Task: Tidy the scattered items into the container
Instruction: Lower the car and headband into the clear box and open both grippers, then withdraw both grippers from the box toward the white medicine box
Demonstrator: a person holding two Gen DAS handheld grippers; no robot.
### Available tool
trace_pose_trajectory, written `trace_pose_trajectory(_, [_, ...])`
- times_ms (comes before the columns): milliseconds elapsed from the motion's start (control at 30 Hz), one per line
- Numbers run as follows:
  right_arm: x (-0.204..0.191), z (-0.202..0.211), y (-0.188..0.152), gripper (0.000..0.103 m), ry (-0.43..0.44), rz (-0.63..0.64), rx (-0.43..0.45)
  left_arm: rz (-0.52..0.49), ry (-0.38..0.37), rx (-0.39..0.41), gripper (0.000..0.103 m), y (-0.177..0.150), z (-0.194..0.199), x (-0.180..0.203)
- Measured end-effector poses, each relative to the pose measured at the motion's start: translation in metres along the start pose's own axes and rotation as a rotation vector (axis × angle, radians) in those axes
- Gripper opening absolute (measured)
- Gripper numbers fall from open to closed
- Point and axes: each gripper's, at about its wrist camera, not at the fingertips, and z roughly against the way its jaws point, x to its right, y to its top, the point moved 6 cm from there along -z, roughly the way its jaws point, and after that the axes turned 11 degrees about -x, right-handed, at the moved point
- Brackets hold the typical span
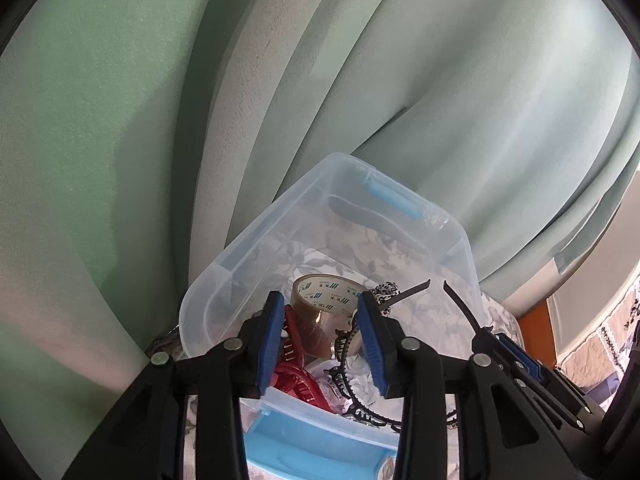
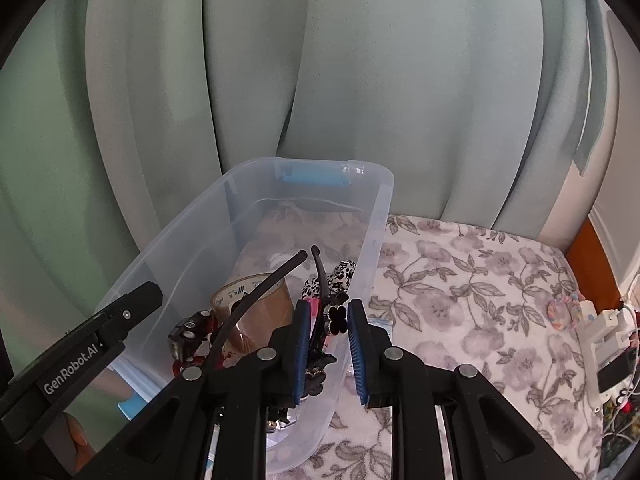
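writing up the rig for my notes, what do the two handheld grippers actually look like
Both match: the left gripper and right gripper have matte black plastic linkage arms with round silver pivot pins, and flat ribbed blue pads lining the two fingers. In the right wrist view the left gripper's black side carries white "GenRobot.AI" lettering. No cables or sleeves show.

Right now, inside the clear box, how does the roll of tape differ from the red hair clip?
The roll of tape is a smooth brown ring with a printed cardboard core; the red hair clip is glossy red with teeth. The tape looks bulkier and stands higher; the clip lies low beside it. Both sit inside the clear box, at its near end.
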Motion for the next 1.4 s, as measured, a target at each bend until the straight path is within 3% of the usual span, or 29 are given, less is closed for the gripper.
trace_pose_trajectory(33, [-0.001,0.000,-0.001,0.024,0.003,0.002,-0.004,0.003,-0.003,-0.001,0.044,0.000,0.000,0.001])
trace_pose_trajectory(133, [-0.005,0.002,-0.003,0.044,0.042,0.011,-0.018,0.000,-0.003,0.006,0.044,-0.001,0.011,0.004])
trace_pose_trajectory(200, [-0.008,0.005,-0.005,0.047,0.054,0.017,-0.019,-0.009,0.004,0.012,0.045,-0.001,0.018,0.006])
trace_pose_trajectory(667, [0.031,0.064,-0.013,0.048,0.071,-0.074,0.076,-0.101,0.023,0.063,0.045,-0.018,0.071,0.058])
trace_pose_trajectory(867, [0.067,0.096,-0.021,0.048,0.069,-0.155,0.130,-0.178,0.019,0.085,0.046,-0.030,0.096,0.093])
trace_pose_trajectory(1000, [0.097,0.120,-0.029,0.048,0.061,-0.219,0.176,-0.237,0.019,0.093,0.052,-0.044,0.106,0.121])
trace_pose_trajectory(1400, [0.183,0.159,-0.062,0.051,0.014,-0.383,0.229,-0.394,0.015,0.022,0.053,-0.084,0.099,0.185])
